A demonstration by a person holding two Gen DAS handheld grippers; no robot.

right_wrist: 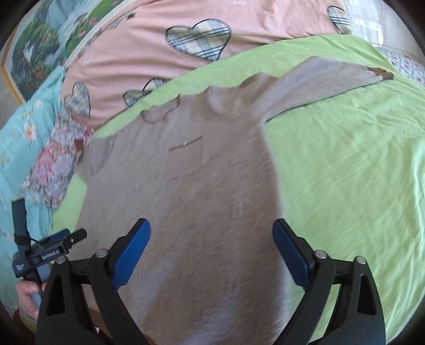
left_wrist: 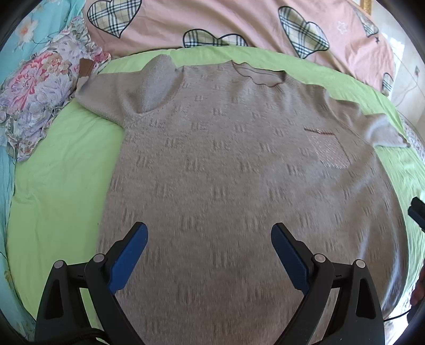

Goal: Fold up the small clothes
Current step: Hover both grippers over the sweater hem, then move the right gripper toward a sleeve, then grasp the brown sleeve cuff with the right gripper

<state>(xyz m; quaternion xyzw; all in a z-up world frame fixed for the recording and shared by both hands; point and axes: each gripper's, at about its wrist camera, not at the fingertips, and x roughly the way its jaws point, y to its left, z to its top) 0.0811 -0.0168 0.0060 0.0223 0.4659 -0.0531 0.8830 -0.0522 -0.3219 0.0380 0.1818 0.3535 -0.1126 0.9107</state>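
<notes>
A beige knit sweater [left_wrist: 225, 159] with a chest pocket [left_wrist: 329, 148] lies flat, front up, on a green sheet [left_wrist: 61, 169], collar away from me. Its left sleeve is folded over the shoulder; its right sleeve [right_wrist: 326, 79] stretches out to the right. My left gripper [left_wrist: 209, 231] is open and empty above the sweater's lower left part. My right gripper [right_wrist: 211, 225] is open and empty above the lower right part, near the side edge. The left gripper [right_wrist: 63, 238] also shows in the right wrist view, held by a hand.
A pink quilt with plaid hearts [left_wrist: 239, 24] lies beyond the collar. A floral pillow [left_wrist: 39, 93] and turquoise bedding [left_wrist: 32, 29] sit at the left. Bare green sheet [right_wrist: 345, 164] spreads to the right of the sweater.
</notes>
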